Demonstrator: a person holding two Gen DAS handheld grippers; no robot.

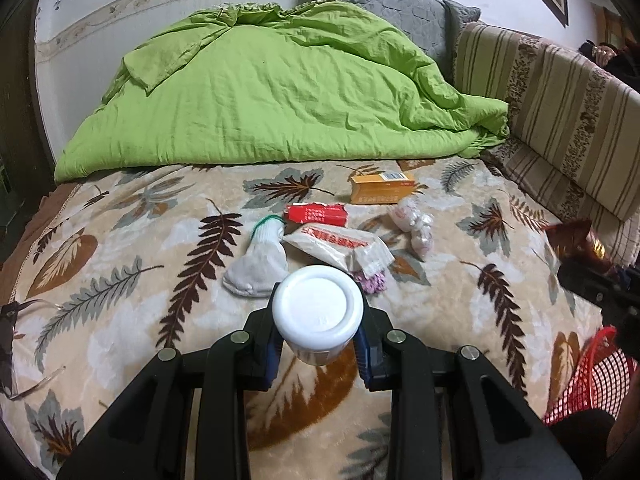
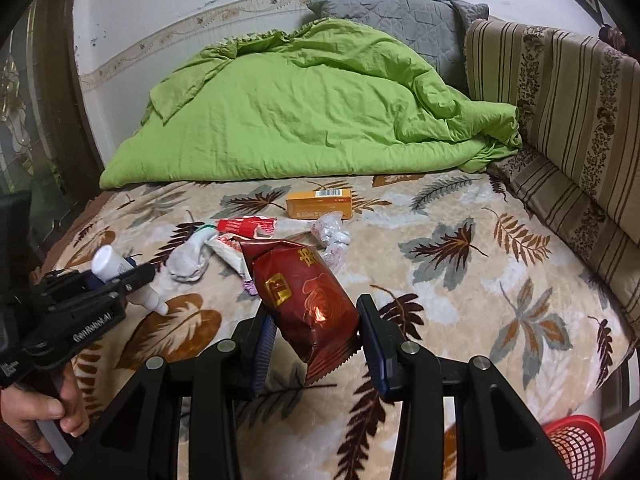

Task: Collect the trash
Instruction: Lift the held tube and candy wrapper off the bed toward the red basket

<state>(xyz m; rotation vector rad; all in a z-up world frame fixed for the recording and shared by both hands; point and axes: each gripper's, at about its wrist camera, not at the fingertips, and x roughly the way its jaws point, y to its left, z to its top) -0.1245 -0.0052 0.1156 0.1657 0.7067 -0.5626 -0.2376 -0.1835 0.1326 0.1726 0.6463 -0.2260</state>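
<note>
My left gripper (image 1: 320, 320) is shut on a white plastic bottle (image 1: 318, 312), held above the leaf-patterned blanket; the right wrist view shows the same bottle (image 2: 110, 262) lying across its jaws. My right gripper (image 2: 316, 320) is shut on a dark red snack bag (image 2: 304, 304), lifted off the bed. Beyond them on the blanket lie a red torn wrapper (image 1: 316, 214), a white packet (image 1: 340, 246), an orange box (image 1: 382, 187), crumpled clear plastic (image 1: 414, 222) and a white glove (image 1: 258, 264). A red mesh basket (image 2: 576, 448) stands at the lower right, beside the bed.
A green duvet (image 1: 280, 92) is heaped at the far end, with a grey pillow (image 1: 392, 4) behind it. Striped cushions (image 2: 560, 120) line the right side. Glasses (image 1: 16, 344) lie at the blanket's left edge. A person's hand (image 2: 44, 412) grips the left tool.
</note>
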